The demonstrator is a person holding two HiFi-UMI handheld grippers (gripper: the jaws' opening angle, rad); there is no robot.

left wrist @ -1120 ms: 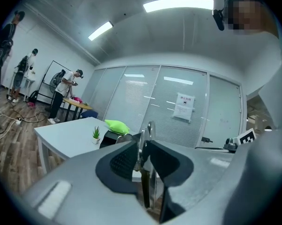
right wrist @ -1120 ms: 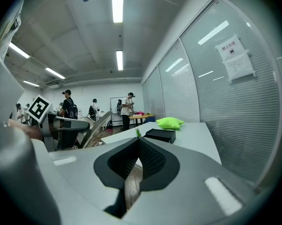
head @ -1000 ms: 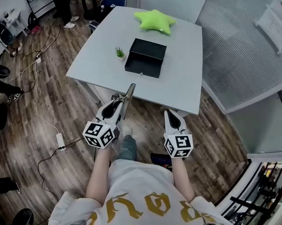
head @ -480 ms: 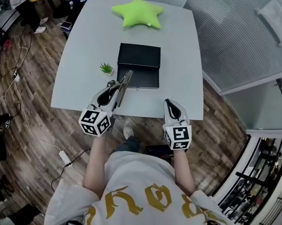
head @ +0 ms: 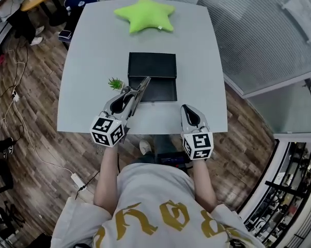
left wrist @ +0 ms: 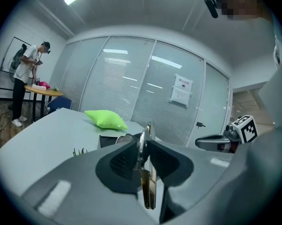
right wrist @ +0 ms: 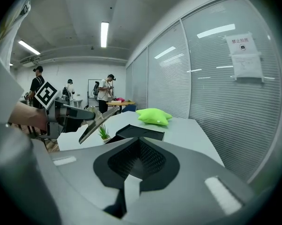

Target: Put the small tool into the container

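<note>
L gripper clamped on small tool, long axis up-right, tip twd container at frame ctr; tool kind unclear, part hidden by jaws. R gripper closed, empty.

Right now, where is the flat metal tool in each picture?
Head view: the flat grey metal tool is at the centre, sticking out of the left gripper.
Left gripper view: the tool is at bottom centre, pinched on edge between the jaws.
Right gripper view: the tool is left of centre, slanting.
Shared landmark: the green star-shaped cushion.
</note>
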